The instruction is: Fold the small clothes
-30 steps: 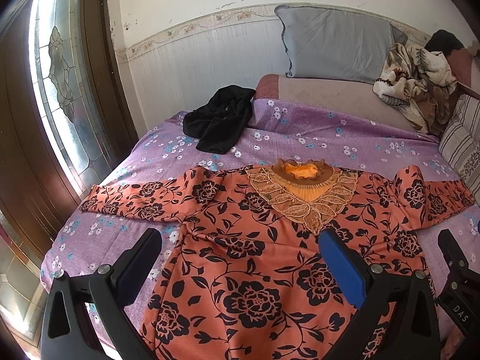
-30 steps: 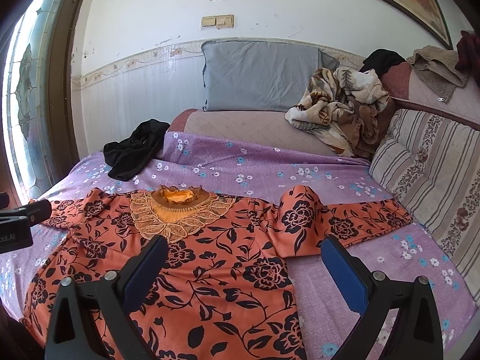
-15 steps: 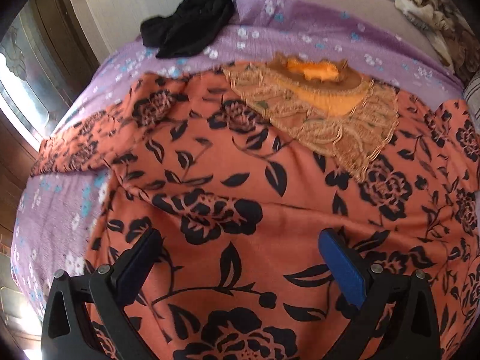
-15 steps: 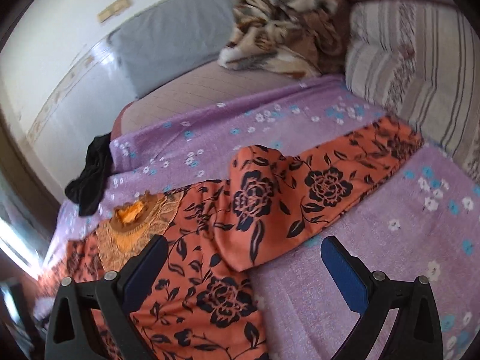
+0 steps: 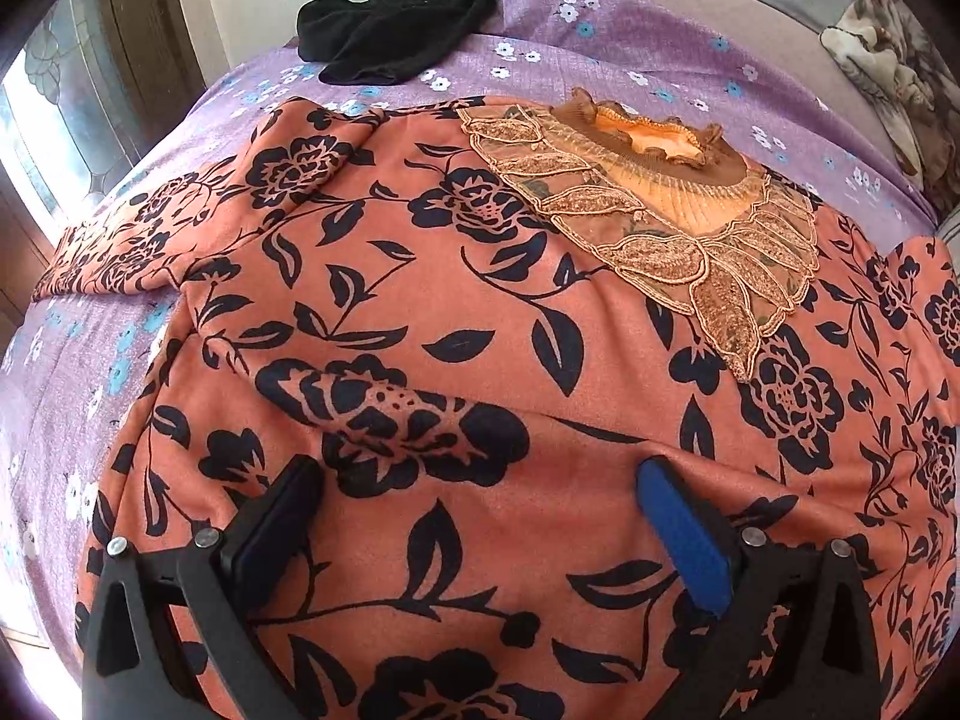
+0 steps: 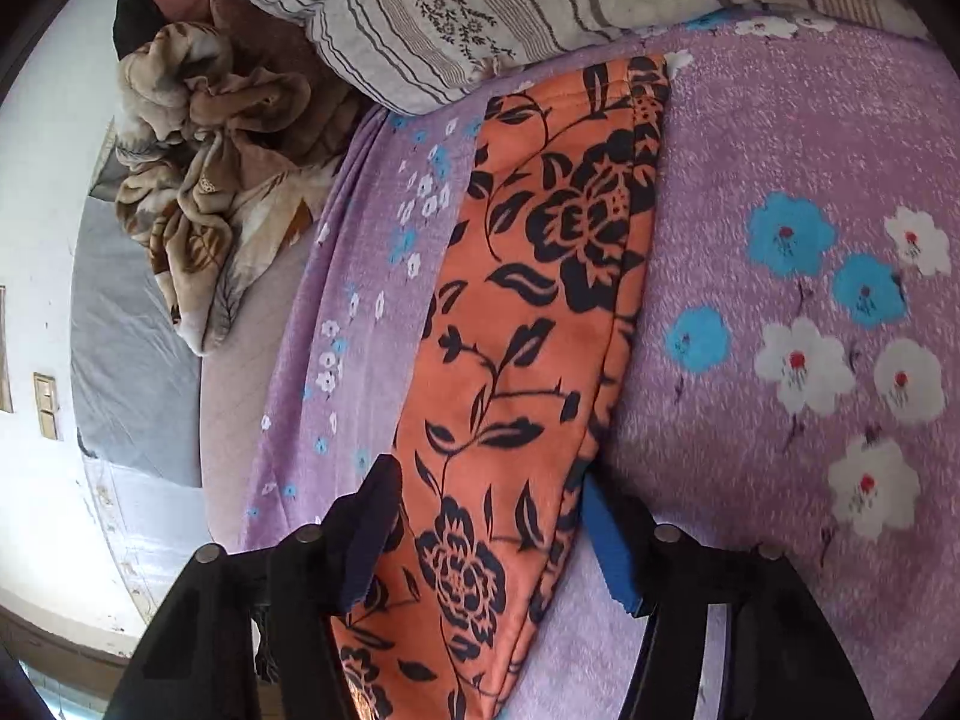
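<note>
Right gripper (image 6: 486, 516) now straddles sleeve (image 6: 540, 312), perhaps touching it.

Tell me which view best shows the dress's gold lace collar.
The left wrist view: the gold lace collar lies in full sight on the orange floral dress, beyond the open left claw. The right wrist view shows none of it, only a sleeve running between the right claw's fingers.

The dress (image 5: 456, 324) is showing orange with black flowers and leaves, and a gold lacy collar (image 5: 678, 222). The bed sheet (image 6: 798, 312) is looking purple with blue and white flowers. The pillow (image 6: 480, 6) is wearing grey stripes. The crumpled cloth (image 5: 396, 24) is looking black.
</note>
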`<state>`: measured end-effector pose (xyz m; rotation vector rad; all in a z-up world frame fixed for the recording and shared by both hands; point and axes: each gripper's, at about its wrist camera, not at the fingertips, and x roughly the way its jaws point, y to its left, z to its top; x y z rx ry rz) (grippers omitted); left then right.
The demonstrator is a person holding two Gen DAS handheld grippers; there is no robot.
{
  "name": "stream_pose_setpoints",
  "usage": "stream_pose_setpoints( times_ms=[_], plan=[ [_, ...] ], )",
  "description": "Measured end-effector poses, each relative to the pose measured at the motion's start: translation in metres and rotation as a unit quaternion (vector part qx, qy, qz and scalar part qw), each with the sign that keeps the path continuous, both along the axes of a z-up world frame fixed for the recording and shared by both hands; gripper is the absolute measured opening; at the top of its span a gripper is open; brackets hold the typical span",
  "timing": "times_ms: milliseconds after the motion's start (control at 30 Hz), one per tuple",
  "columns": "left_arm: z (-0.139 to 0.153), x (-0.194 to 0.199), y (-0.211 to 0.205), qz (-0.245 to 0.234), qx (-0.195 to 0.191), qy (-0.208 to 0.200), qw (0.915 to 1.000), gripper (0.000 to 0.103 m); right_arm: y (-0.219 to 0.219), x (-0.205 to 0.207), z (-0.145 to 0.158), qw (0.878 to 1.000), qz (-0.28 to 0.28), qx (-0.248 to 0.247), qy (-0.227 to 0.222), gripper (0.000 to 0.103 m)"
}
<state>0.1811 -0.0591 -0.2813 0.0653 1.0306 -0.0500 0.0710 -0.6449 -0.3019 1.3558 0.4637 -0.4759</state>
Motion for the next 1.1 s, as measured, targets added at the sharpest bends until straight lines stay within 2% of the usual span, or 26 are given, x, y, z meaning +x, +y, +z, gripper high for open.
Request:
stream_pose_setpoints(
  times_ms=[100, 167, 200, 267, 333, 400, 500, 567, 700, 767, 833, 933, 1000, 1033, 1100],
  plan=[
    [-0.001, -0.004, -0.002, 0.001, 0.003, -0.001, 1.0000, 0.103, -0.007, 0.003, -0.004, 1.000, -0.014, -0.022, 0.016, 0.049],
    [-0.002, 0.002, 0.000, 0.002, 0.005, 0.001, 1.0000, 0.103, -0.013, 0.003, -0.008, 0.999, -0.026, -0.037, 0.017, 0.030],
    [-0.003, 0.005, 0.001, 0.001, 0.005, 0.002, 1.0000, 0.103, -0.017, 0.004, -0.010, 0.998, -0.031, -0.046, 0.015, 0.026],
    [-0.001, 0.011, 0.001, -0.006, 0.005, 0.007, 0.9999, 0.103, -0.025, 0.004, -0.014, 0.998, -0.044, -0.054, 0.011, 0.009],
    [0.002, 0.017, 0.002, -0.010, 0.002, 0.012, 0.9999, 0.103, -0.027, 0.001, -0.015, 0.997, -0.055, -0.055, 0.000, 0.008],
    [0.008, 0.019, 0.007, 0.003, 0.001, 0.003, 1.0000, 0.103, -0.020, 0.005, -0.002, 0.996, -0.049, -0.076, -0.004, 0.007],
    [0.020, 0.019, 0.018, 0.029, 0.015, -0.021, 0.9992, 0.103, 0.005, 0.022, 0.040, 0.992, -0.007, -0.108, -0.064, 0.007],
    [0.032, 0.021, 0.029, 0.052, 0.012, -0.038, 0.9979, 0.103, 0.034, 0.037, 0.077, 0.984, 0.038, -0.131, -0.112, 0.007],
    [0.051, 0.021, 0.058, 0.107, 0.018, -0.070, 0.9916, 0.103, 0.123, 0.074, 0.138, 0.955, 0.159, -0.170, -0.183, 0.007],
    [0.058, 0.021, 0.070, 0.130, 0.024, -0.083, 0.9878, 0.103, 0.176, 0.093, 0.153, 0.937, 0.224, -0.173, -0.206, 0.007],
    [0.062, 0.021, 0.084, 0.148, 0.027, -0.092, 0.9843, 0.103, 0.230, 0.111, 0.154, 0.919, 0.285, -0.164, -0.218, 0.008],
    [0.064, 0.020, 0.104, 0.175, 0.036, -0.100, 0.9788, 0.103, 0.306, 0.140, 0.134, 0.894, 0.375, -0.124, -0.212, 0.013],
    [0.063, 0.018, 0.118, 0.189, 0.035, -0.096, 0.9765, 0.103, 0.352, 0.156, 0.116, 0.878, 0.429, -0.115, -0.180, 0.056],
    [0.063, 0.018, 0.125, 0.196, 0.033, -0.095, 0.9755, 0.103, 0.371, 0.160, 0.106, 0.869, 0.453, -0.110, -0.166, 0.094],
    [0.062, 0.017, 0.136, 0.204, 0.034, -0.094, 0.9738, 0.103, 0.392, 0.160, 0.091, 0.861, 0.473, -0.089, -0.167, 0.097]
  ],
)
